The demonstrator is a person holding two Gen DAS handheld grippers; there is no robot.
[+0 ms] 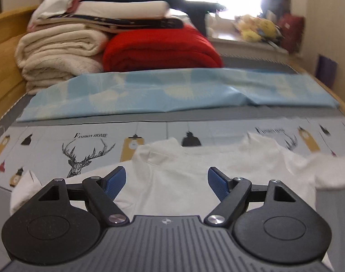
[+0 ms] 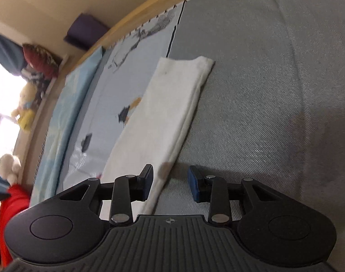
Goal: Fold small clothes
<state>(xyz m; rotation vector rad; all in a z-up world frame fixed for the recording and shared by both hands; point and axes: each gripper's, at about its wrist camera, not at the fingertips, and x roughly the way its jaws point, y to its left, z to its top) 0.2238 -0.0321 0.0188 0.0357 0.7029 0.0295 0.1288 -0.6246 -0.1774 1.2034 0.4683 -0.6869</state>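
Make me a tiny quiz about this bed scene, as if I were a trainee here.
1. True or false: the left gripper is clamped on the white cotton garment.
2. What lies nearest the cream folded blankets? A) red folded blanket B) yellow plush toy C) purple bag
3. Fill in: the right gripper straddles the white garment's ____.

Key: 1 false, its jaws stand open; 2 A; 3 edge.

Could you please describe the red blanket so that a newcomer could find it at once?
Look to the far end of the bed, where folded bedding is piled. The red blanket lies right of the cream blankets, the only bright red roll there.
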